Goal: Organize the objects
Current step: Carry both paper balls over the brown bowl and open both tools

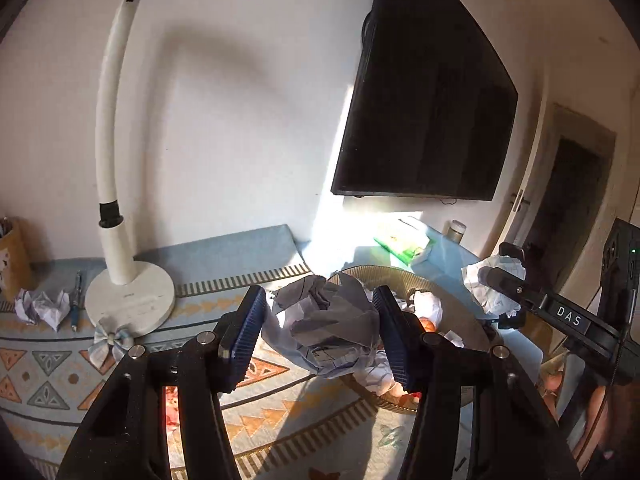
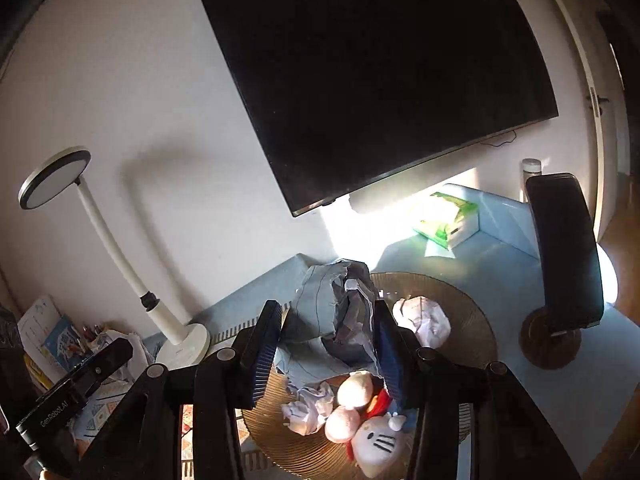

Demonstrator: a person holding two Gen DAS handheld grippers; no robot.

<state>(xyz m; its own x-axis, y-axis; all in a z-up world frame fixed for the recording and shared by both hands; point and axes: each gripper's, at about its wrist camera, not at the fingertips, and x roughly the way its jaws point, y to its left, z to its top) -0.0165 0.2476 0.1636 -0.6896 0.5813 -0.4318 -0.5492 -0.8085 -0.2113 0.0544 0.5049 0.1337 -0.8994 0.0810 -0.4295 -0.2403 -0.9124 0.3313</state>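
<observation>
— While both our grippers hang over the desk, what do we have in them?

— In the left gripper point(image 1: 320, 334) our jaws are pressed on a grey-blue crumpled sheet of printed paper point(image 1: 326, 320), held clear above the near-left edge of the round brown ribbed basket point(image 1: 390, 274). In the right gripper point(image 2: 326, 350) our jaws clamp a second crumpled wad of blue-grey paper point(image 2: 334, 312) over the same basket point(image 2: 464, 312). From the left wrist view that right-hand wad point(image 1: 494, 286) looks white with a faint grid, up to the right of the basket.

— And what lies in the basket?

— We see a small white crumpled paper ball point(image 2: 308, 406) near its left side, another pale crumpled ball point(image 2: 422, 316) farther back, and a white and red cat-faced plush toy point(image 2: 374, 436) at the near side.

— Anything loose on the desk?

— Far to the left, two white crumpled paper balls point(image 1: 42, 308) lie on the blue patterned desk mat point(image 1: 248, 254), just beside a dark pen point(image 1: 76, 300) and near the round base of the white gooseneck desk lamp point(image 1: 130, 298). A checked fabric bow point(image 1: 108, 340) sits touching that base. Beyond the basket, by the wall, lies a green and white tissue pack point(image 2: 450, 216).
</observation>
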